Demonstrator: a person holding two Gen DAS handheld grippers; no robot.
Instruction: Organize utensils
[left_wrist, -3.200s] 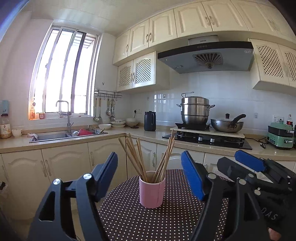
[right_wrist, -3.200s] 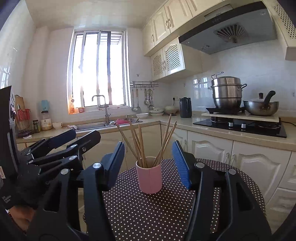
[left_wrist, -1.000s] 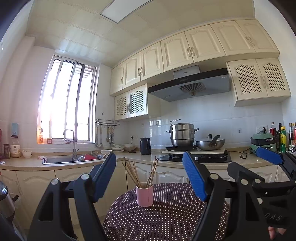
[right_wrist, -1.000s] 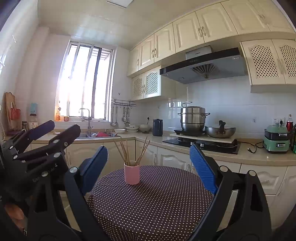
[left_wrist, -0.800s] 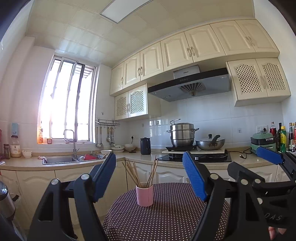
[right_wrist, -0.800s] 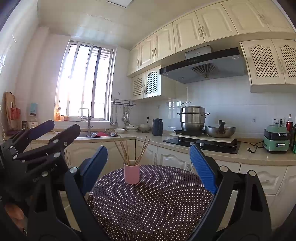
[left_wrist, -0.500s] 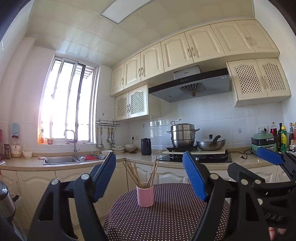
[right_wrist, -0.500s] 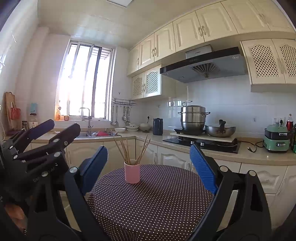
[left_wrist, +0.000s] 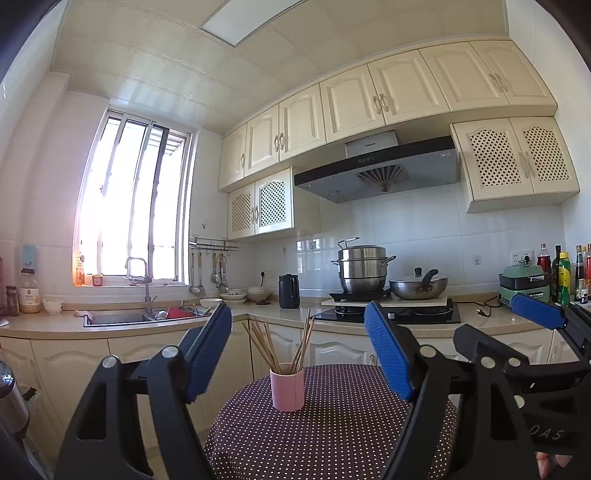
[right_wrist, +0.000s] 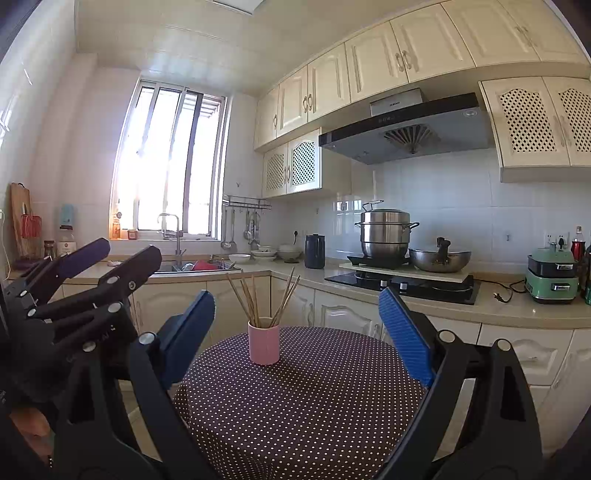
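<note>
While the left gripper (left_wrist: 297, 345) and the right gripper (right_wrist: 297, 325) both point level with jaws spread wide and nothing between them, a pink cup (left_wrist: 287, 386) stands upright near the far edge of the round dotted table (right_wrist: 314, 406). Wooden chopsticks (left_wrist: 280, 343) fan out of it, well apart from both grippers

Left gripper (left_wrist: 301, 350), right gripper (right_wrist: 297, 325): black plastic frames, silver rivets, ribbed blue pads, white "DAS" lettering.
</note>
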